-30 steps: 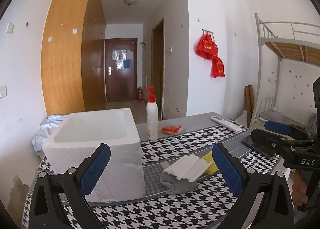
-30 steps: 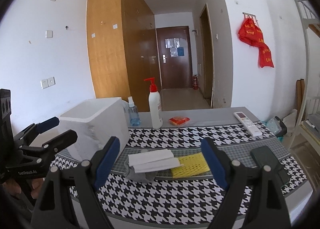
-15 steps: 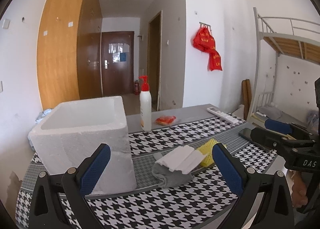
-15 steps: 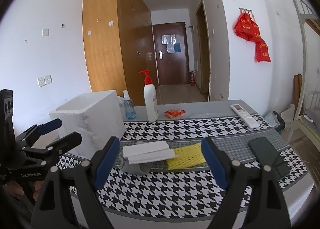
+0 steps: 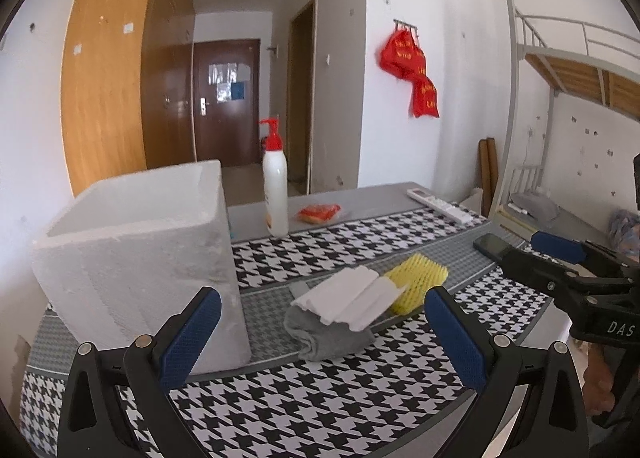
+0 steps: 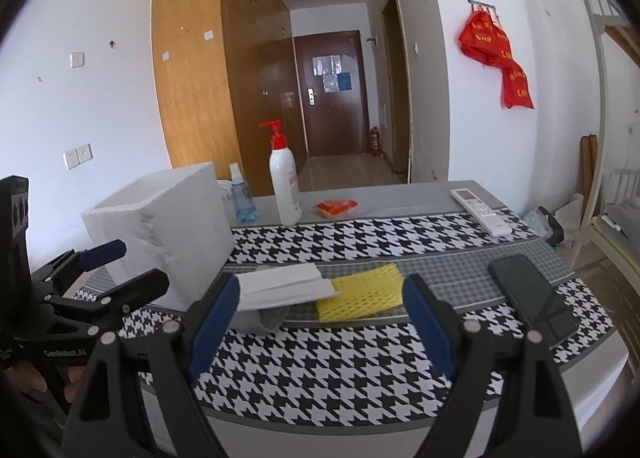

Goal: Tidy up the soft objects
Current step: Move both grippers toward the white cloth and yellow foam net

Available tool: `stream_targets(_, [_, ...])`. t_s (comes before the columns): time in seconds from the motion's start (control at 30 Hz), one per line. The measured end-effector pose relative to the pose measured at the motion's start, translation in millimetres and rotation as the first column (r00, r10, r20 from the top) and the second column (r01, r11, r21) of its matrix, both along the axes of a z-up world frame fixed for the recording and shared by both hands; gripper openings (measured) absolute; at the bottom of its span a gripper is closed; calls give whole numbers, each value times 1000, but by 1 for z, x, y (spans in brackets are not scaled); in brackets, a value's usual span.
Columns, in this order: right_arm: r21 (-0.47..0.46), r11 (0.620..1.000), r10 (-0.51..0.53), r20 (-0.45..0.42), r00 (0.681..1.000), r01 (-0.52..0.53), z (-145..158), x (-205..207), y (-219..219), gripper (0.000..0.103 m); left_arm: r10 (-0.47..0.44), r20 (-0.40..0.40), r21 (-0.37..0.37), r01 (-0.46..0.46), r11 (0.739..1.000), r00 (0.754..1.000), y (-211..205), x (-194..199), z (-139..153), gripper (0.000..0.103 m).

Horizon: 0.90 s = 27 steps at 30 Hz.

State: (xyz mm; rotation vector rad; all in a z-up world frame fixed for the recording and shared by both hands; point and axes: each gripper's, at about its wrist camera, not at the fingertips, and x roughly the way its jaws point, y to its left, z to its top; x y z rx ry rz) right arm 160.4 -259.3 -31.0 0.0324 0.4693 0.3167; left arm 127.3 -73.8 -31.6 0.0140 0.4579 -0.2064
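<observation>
From the left wrist view, the left claw (image 5: 322, 332) hangs released over the near edge of the desk (image 5: 320, 410), its blue pads spread wide and grasping nothing. Just ahead of it, between the pads, lies the soft pile: a grey cloth (image 5: 326, 334) at the bottom, a white foam sheet (image 5: 352, 300) resting on top of it, and a yellow foam net (image 5: 416, 284) touching the sheet on the far right side. The white foam box (image 5: 140, 266) stands ahead and to the left, open at the top, just beside the pile. The right claw (image 5: 560, 258) shows at the right edge, also released.

From the right wrist view, the right claw (image 6: 322, 328) is likewise spread and empty, with the white foam sheet (image 6: 280, 284) ahead near its left pad and the yellow foam net (image 6: 362, 292) straight ahead between the pads. The grey cloth (image 6: 262, 318) peeks out under the sheet. The white foam box (image 6: 160, 234) sits ahead to the left; a phone (image 6: 532, 300) lies off to the right.

The step in hand looks like the first pick. It would go best by taking the top piece alone: come in low, pinch the free edge of the sheet or the net, and lift gently so the cloth beneath is not dragged along.
</observation>
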Motion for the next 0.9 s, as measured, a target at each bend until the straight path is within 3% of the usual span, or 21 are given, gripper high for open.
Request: stream_targets(0.9, [49, 998, -30, -90, 995, 34, -29, 36, -31, 87, -36, -95, 94, 45, 995, 995, -38, 38, -17, 102])
